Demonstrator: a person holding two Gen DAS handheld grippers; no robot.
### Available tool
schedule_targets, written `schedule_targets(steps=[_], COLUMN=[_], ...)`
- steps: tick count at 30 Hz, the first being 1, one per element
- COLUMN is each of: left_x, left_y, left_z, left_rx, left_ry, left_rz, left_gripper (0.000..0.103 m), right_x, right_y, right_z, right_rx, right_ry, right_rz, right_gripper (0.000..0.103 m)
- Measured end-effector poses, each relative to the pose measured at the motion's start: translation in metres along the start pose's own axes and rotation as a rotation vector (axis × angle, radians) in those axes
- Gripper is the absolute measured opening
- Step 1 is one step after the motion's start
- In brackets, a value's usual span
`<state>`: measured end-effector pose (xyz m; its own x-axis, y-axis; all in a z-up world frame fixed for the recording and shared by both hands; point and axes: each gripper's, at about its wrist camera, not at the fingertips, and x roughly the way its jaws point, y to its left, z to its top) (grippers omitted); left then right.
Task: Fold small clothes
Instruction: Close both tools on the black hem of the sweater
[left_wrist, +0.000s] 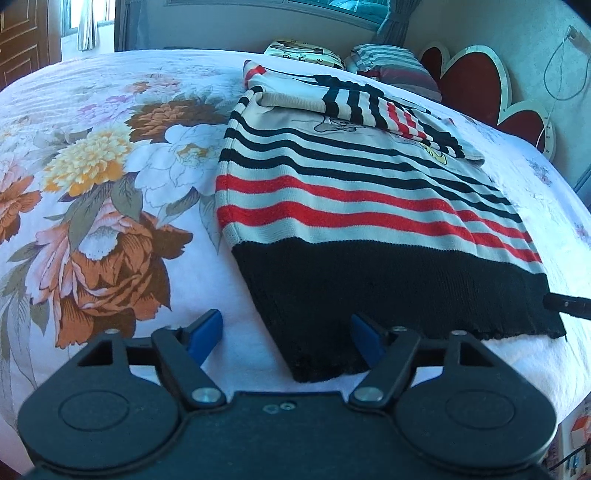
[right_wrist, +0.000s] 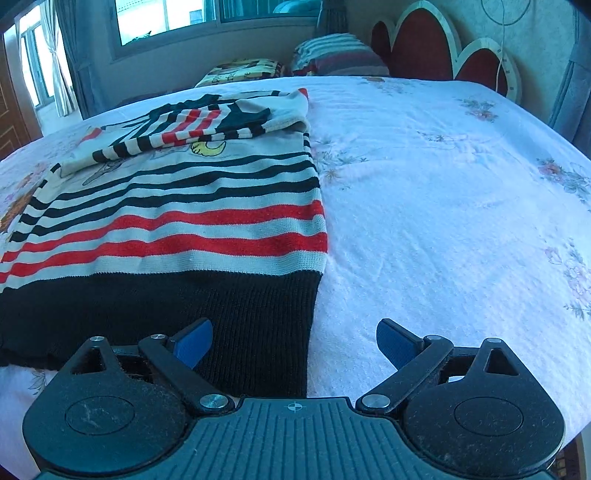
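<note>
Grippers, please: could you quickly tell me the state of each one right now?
Left gripper: open, holding nothing, straddling the near-left corner of the striped sweater.
Right gripper: open, holding nothing, straddling the sweater's near-right corner.

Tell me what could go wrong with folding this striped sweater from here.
Both claws are open at the black hem. The left claw straddles one corner and might pinch the bedsheet too. The sleeves lie loosely folded on the sweater and could slide off if the right claw lifts quickly.
</note>
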<state>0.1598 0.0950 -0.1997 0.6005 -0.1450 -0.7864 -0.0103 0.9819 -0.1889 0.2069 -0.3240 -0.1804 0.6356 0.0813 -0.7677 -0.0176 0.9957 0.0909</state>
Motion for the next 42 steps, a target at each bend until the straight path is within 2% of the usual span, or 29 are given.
schedule_targets(steps=[2,5,7,8,10,12,13,14,15,17,21,30,42], left_x=[0.002,0.007,0.009,0.01,0.012,0.014,0.015,0.016,0.017,0.016,0.008,-0.01,0.008], left_y=[0.001,-0.001,-0.004,-0.005,-0.005,-0.004,-0.003,-0.003,-0.004,-0.004,-0.005,-0.016,-0.02], left_z=[0.003,0.007,0.009,0.01,0.013,0.016,0.018,0.02,0.022,0.025,0.035,0.084,0.144], left_rx=[-0.015,-0.022,-0.014,-0.016,-0.03,-0.045,-0.051,-0.054,-0.057,-0.056,-0.048,-0.007,-0.021], left_ry=[0.005,0.013,0.019,0.024,0.028,0.039,0.045,0.052,0.056,0.047,0.0,-0.146,-0.246], left_rz=[-0.011,-0.029,-0.045,-0.055,-0.07,-0.086,-0.096,-0.105,-0.11,-0.116,-0.132,-0.152,-0.159], left_gripper=[0.064,0.057,0.047,0.044,0.034,0.025,0.019,0.017,0.014,0.01,0.01,0.008,0.008], right_x=[0.006,0.011,0.013,0.013,0.013,0.013,0.014,0.014,0.015,0.012,0.002,-0.018,0.004], right_y=[-0.002,-0.006,-0.008,-0.009,-0.009,-0.009,-0.008,-0.009,-0.009,-0.009,-0.008,0.004,0.012], right_z=[0.0,0.0,0.0,0.001,0.004,0.007,0.01,0.011,0.014,0.017,0.027,0.077,0.146], right_rx=[0.013,0.018,0.029,0.031,0.037,0.045,0.049,0.06,0.074,0.067,0.054,0.026,0.019], right_ry=[0.028,0.041,0.053,0.06,0.073,0.09,0.101,0.112,0.123,0.119,0.076,-0.069,-0.175], right_rz=[0.012,0.014,0.024,0.032,0.057,0.08,0.089,0.108,0.129,0.137,0.161,0.196,0.202], right_gripper=[0.069,0.069,0.068,0.063,0.053,0.029,0.024,0.014,0.01,0.009,0.009,0.009,0.009])
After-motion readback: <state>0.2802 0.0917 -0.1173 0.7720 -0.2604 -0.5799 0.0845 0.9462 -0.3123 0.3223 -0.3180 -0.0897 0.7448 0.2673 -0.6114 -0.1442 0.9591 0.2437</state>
